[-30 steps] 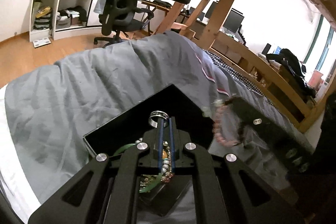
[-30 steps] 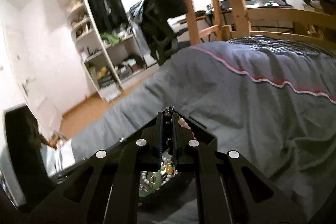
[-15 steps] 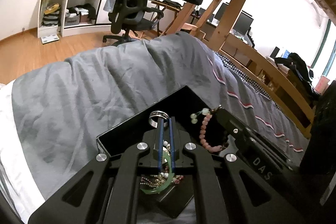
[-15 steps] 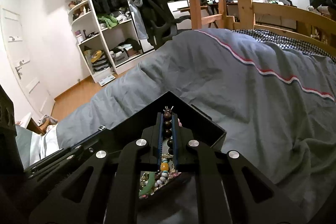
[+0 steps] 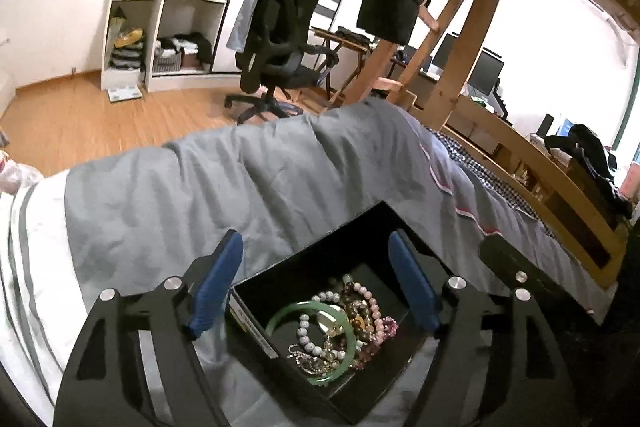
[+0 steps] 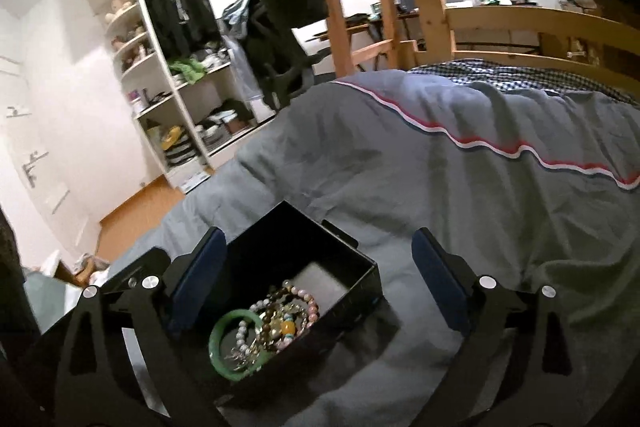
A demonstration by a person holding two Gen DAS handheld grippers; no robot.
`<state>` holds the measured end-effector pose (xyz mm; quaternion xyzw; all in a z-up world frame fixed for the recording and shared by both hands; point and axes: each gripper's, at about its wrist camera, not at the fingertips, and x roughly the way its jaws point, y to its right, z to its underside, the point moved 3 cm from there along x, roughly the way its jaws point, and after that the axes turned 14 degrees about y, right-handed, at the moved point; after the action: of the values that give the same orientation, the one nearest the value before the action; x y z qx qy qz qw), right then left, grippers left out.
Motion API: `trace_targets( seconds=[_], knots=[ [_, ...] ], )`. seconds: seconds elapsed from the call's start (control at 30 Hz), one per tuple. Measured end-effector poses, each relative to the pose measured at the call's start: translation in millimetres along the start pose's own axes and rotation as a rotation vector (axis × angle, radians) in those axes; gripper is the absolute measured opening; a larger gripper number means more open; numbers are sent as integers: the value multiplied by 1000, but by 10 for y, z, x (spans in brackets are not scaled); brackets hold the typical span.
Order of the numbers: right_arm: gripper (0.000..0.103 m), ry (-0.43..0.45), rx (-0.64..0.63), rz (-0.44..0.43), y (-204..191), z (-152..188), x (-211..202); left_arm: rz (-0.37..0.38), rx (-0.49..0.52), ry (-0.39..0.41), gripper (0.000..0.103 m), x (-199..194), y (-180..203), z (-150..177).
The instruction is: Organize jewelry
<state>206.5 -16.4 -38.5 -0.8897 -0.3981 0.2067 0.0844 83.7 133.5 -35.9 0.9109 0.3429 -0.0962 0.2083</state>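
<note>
Both pairs of blue-padded fingers stand spread wide and hold nothing: we see our left gripper (image 5: pixel 316 283) framing the open black square box (image 5: pixel 256 323) low in the centre of the left wrist view, and our right gripper (image 6: pixel 320 279) framing the same box (image 6: pixel 360 285) at the lower middle of the right wrist view. Inside the box lies a tangle of jewelry: a green jade-like bangle (image 5: pixel 280 315) toward the lower left of the heap, a white bead bracelet (image 5: pixel 304 327) within its ring, and a pink bead bracelet (image 5: pixel 376 311) on the right side, with gold-coloured pieces in between. We see the box resting on the grey duvet of the bed (image 5: pixel 180 195). A black office chair (image 5: pixel 280 39) stands on the wooden floor in the upper middle of the left view.
</note>
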Motion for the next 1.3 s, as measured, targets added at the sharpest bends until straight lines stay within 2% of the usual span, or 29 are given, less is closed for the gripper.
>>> trace_targets(
  seconds=[0.1,0.2,0.27,0.3,0.37,0.47,0.57,0.67,0.83,0.9,0.97,1.13,1.23,1.3],
  knots=[
    [95,-28,-2,10,27,-63,-57,1,19,-7,78,20,21,-5],
    [95,-44,32,-114,-35,-142,-190,31,16,3,83,-13,63,-43],
    [95,-33,48,-138,-49,-213,-275,12,17,46,94,-118,84,-92],
    [95,-36,83,-183,-48,-254,-317,14,-3,74,96,-211,87,-130],
    [95,-15,108,-207,-47,-310,-377,31,-29,107,96,-366,125,-197],
    [95,-23,134,-238,-68,-354,-442,50,7,148,97,-574,272,-299],
    [99,-20,150,-270,-118,-404,-530,67,26,130,97,-700,342,-402],
    [99,-18,123,-245,-194,-471,-628,73,56,86,97,-744,356,-473],
    [99,-16,65,-85,-302,-552,-821,56,165,35,97,-874,325,-656],
    [99,-29,36,-3,-349,-552,-923,41,181,45,97,-968,275,-735],
    [99,-36,24,41,-385,-550,-1030,30,195,80,97,-1099,212,-852],
    [99,-68,-2,106,-546,-510,-1365,40,276,82,97,-1337,193,-1066],
    [99,-73,-48,138,-707,-520,-1568,90,263,76,97,-1545,136,-1174],
    [99,-70,-50,142,-809,-531,-1717,106,295,76,97,-1663,131,-1220]
  ],
)
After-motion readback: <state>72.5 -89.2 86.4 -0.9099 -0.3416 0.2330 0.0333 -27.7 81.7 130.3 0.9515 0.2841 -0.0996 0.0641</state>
